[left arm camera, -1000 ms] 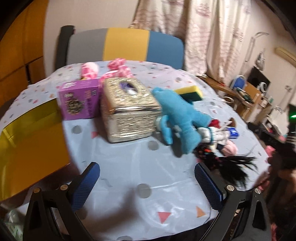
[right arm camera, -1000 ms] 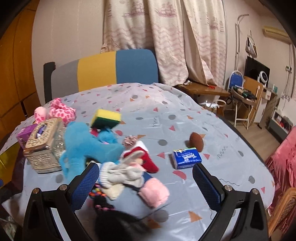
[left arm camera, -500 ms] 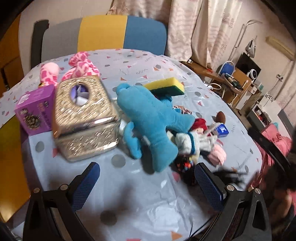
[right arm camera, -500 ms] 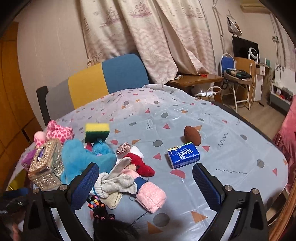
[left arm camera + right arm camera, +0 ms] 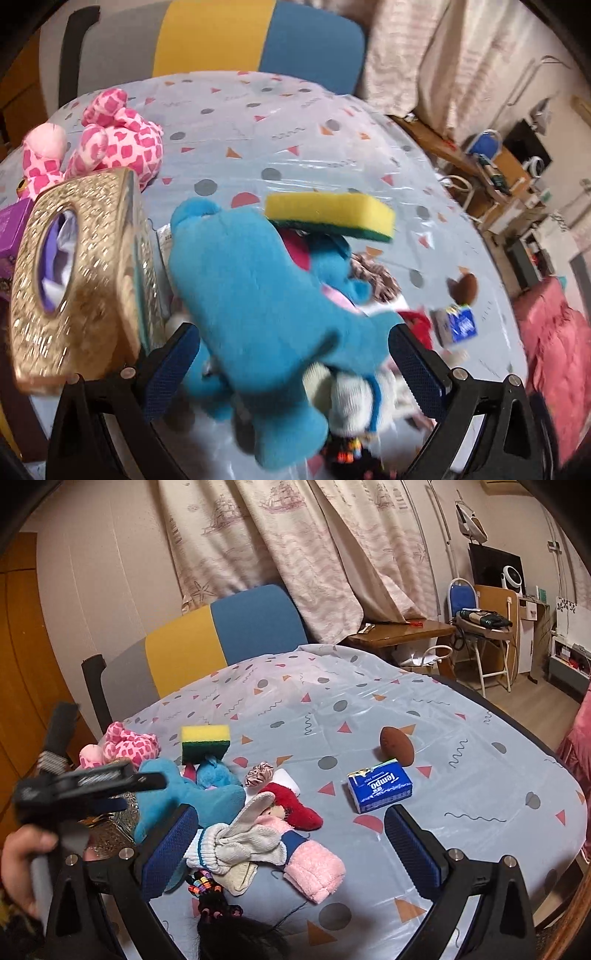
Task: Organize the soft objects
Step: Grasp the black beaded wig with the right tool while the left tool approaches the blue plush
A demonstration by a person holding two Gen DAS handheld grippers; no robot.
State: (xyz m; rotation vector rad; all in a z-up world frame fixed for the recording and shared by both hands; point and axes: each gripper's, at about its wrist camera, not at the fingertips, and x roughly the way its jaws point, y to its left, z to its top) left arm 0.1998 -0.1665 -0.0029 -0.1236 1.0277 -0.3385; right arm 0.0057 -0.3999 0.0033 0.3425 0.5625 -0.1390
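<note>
Both tools shared one build: the left gripper (image 5: 291,363) and the right gripper (image 5: 290,845) each had black, angular plastic arms with triangular cut-outs and round silver screws along the top edges. Their fingers (image 5: 413,851) carried dark blue pads with a fine mesh texture. At the near left, a hand (image 5: 22,867) wrapped a grey handle below black housing.

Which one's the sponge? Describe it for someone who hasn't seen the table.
Start at the round table with the confetti-print cloth, then go to the heap of soft toys on its left side. The sponge is perched on top of the blue plush. It is the only flat-sided block there, yellow foam with a dark green scouring layer underneath.
</note>
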